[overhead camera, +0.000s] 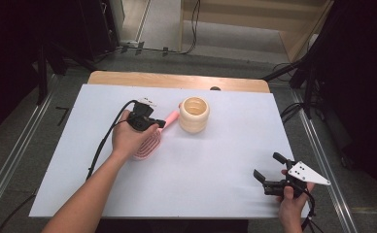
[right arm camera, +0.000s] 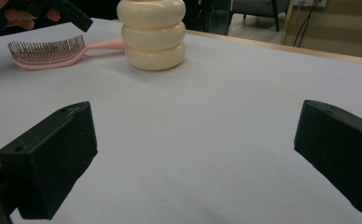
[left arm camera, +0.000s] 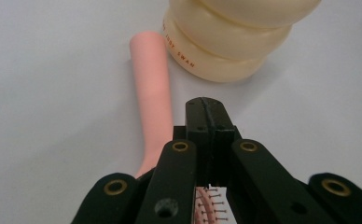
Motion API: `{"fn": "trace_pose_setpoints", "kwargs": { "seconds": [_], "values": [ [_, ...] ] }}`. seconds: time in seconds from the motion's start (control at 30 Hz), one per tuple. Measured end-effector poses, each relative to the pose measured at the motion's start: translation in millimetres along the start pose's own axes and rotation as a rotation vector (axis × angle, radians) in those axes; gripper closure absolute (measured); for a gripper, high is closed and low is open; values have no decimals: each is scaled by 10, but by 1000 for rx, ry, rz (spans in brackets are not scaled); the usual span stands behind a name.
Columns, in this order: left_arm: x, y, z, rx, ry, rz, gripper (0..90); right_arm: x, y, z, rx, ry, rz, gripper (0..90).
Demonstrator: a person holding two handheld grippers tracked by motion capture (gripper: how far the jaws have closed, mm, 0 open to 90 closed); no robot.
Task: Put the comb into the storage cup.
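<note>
My left gripper [left arm camera: 210,123] is matt black plastic with brass-coloured rivets, low in its own view. Beyond it lies the pink hairbrush [right arm camera: 48,52], smooth satin plastic with thin wiry bristles. The cream ribbed holder [overhead camera: 194,114] at upper centre looks glossy, like glazed ceramic or plastic. The white table cover [overhead camera: 201,165] is matt and smooth; bare wood [overhead camera: 177,80] edges its far side.

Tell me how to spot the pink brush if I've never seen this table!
Find the white table and, toward its far middle, the cream ribbed holder that looks like three stacked rings. The pink hairbrush lies flat just left of it, its handle tip almost at the holder's base. It is the one pink thing, with a row of fine bristles, under the shut left gripper.
</note>
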State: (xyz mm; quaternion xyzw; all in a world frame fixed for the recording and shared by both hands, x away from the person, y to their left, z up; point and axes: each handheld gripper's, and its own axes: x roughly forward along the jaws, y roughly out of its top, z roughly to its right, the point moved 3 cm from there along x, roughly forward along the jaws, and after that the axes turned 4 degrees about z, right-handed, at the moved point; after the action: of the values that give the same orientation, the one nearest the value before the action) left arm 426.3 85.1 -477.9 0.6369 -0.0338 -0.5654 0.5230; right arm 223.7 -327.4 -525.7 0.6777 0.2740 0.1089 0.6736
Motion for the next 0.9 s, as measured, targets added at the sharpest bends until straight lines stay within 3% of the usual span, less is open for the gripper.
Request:
{"fn": "trace_pose_setpoints", "kwargs": {
  "seconds": [0.3, 0.57, 0.7, 0.9],
  "values": [
    [253, 98, 26, 36, 35, -59, 900, 2, 0, 1, 2, -2, -3, 0],
    [460, 130, -33, 14, 43, -92, 900, 2, -1, 7, 9, -4, -2, 0],
    [506, 125, -70, 5, 31, -107, 900, 2, -2, 10, 12, -6, -2, 0],
    [544, 127, -68, 7, 54, -112, 900, 10, -2, 12, 7, -8, -4, 0]
  ]
}}
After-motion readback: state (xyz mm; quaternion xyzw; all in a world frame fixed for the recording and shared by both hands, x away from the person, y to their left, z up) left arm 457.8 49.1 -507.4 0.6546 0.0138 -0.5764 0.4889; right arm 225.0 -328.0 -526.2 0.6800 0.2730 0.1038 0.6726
